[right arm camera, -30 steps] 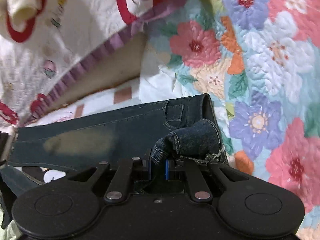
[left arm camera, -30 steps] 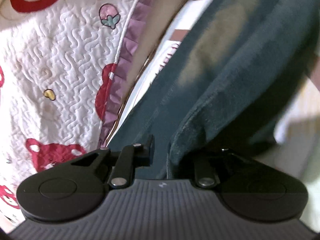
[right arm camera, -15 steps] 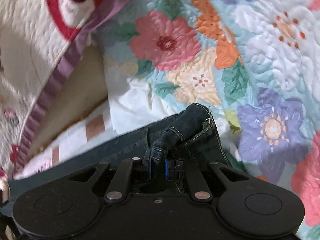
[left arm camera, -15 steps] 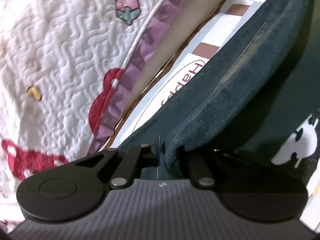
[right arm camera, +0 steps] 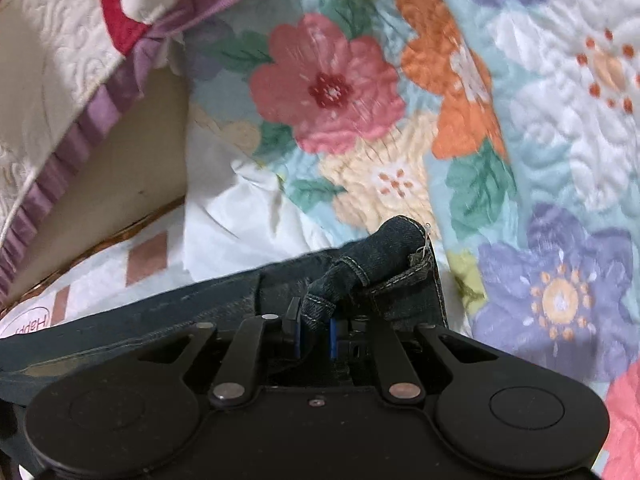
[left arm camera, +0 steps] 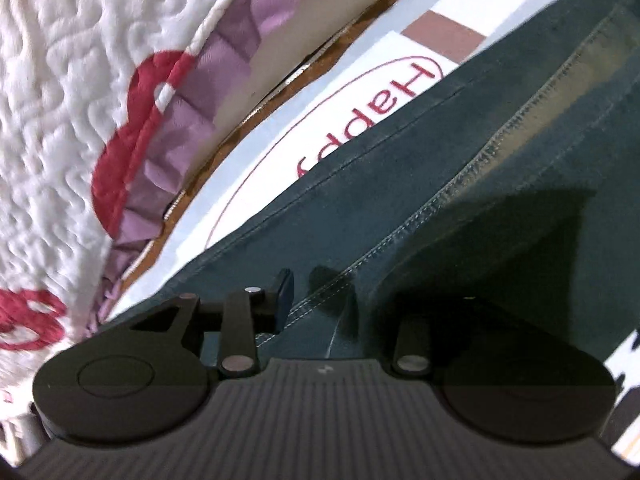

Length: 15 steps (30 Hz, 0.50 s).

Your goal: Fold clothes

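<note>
Pinching a bunched fold of the jeans (right arm camera: 360, 280), your right gripper (right arm camera: 314, 330) has its blue-padded fingers (right arm camera: 295, 328) pressed against the denim from either side. In the right wrist view the jeans run from the fingers out toward 9 o'clock as a long dark strip, with a frayed corner standing up at about 1 o'clock of the grip. Beyond them, from 11 round to 3 o'clock, lies the flowered quilt (right arm camera: 500, 120).

Your left gripper (left arm camera: 316, 300) is closed on the jeans (left arm camera: 460, 184) as well: one finger (left arm camera: 285, 292) shows at the left of a stitched seam, while the other is hidden under a dark fold of cloth. The denim spreads away from that grip toward 1 and 2 o'clock. At 11 o'clock of it a white sheet (left arm camera: 280, 168) with a red oval and the word "Happy" lies under the jeans' edge. Further toward 10 o'clock sits the white quilt (left arm camera: 80, 80) with red patches and a purple frill.
</note>
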Available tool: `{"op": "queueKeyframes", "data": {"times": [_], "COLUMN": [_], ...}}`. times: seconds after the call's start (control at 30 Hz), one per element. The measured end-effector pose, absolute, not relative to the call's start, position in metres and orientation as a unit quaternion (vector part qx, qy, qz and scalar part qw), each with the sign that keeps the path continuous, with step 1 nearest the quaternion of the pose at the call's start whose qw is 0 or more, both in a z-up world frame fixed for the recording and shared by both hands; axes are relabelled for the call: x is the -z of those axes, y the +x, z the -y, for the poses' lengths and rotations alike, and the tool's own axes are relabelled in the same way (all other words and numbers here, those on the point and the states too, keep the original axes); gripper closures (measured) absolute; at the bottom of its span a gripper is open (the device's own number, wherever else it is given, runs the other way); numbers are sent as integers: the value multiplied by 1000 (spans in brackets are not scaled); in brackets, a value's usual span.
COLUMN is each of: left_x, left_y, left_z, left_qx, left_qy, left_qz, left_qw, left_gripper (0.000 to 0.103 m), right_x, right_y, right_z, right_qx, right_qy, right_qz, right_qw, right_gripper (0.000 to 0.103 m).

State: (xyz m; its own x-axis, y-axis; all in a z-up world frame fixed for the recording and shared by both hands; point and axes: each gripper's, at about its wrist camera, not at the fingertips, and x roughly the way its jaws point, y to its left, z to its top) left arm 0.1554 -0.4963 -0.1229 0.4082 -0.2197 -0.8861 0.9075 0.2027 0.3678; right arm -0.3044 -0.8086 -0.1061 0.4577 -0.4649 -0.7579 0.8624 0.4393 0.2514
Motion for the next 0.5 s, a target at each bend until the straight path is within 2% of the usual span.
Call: {"op": "queueKeyframes", "data": {"times": [0.1,0.17,0.2,0.37,0.5], "left_x": [122,116,112,114,126], "left_y": [163,165,163,173,189], "left_z": [482,471,469,471,477], "left_qx": [414,428,435,428,414], "left_qy": [423,390,386,348,309], "left_qz": [-375,-375,-367,-374,-408], "left_qw": [713,723,726,746,753], "left_gripper": [69,82,85,83,80], "right_x": [107,105,103,86,109], "right_y": [-302,-301,-301,-301,-284], "right_z": [811,810,811,818,837], "right_qx": [422,424,425,423,426], "right_qy": [316,312,313,317,330], "right_qz": [-312,-308,-301,-262,-309], "right_qw": [790,792,794,807,784], "right_gripper": [90,90,90,90,90]}}
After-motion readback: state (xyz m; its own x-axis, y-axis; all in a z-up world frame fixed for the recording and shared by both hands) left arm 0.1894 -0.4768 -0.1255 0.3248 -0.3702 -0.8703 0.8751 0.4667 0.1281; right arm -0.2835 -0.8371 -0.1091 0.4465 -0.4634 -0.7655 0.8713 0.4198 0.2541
